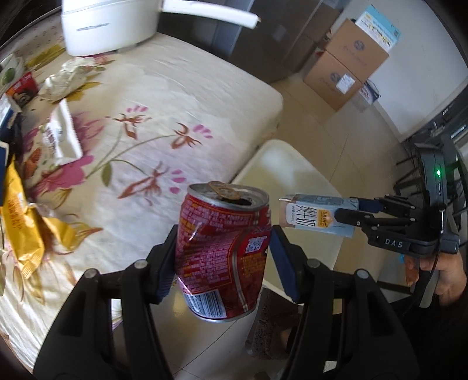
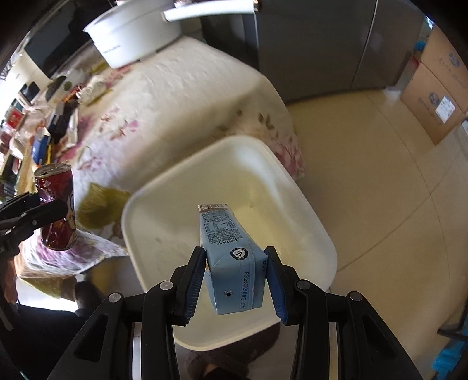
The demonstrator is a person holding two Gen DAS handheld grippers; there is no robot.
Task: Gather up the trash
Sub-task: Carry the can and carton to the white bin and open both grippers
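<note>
My left gripper (image 1: 223, 257) is shut on a dented red drink can (image 1: 222, 251), held upright in the air past the table's edge; the can also shows in the right wrist view (image 2: 57, 204). My right gripper (image 2: 235, 280) is shut on a light blue milk carton (image 2: 231, 263), held above a white plastic bin (image 2: 292, 210). In the left wrist view the carton (image 1: 316, 214) and the right gripper (image 1: 348, 213) hang over the same bin (image 1: 280, 163), to the right of the can.
The floral-cloth table (image 1: 163, 96) carries a yellow snack bag (image 1: 26, 222), a white wrapper (image 1: 60, 137), crumpled paper (image 1: 67, 77) and a white appliance (image 1: 108, 23). Cardboard boxes (image 1: 348, 64) stand on the tiled floor (image 2: 380, 187) by a grey cabinet (image 2: 316, 43).
</note>
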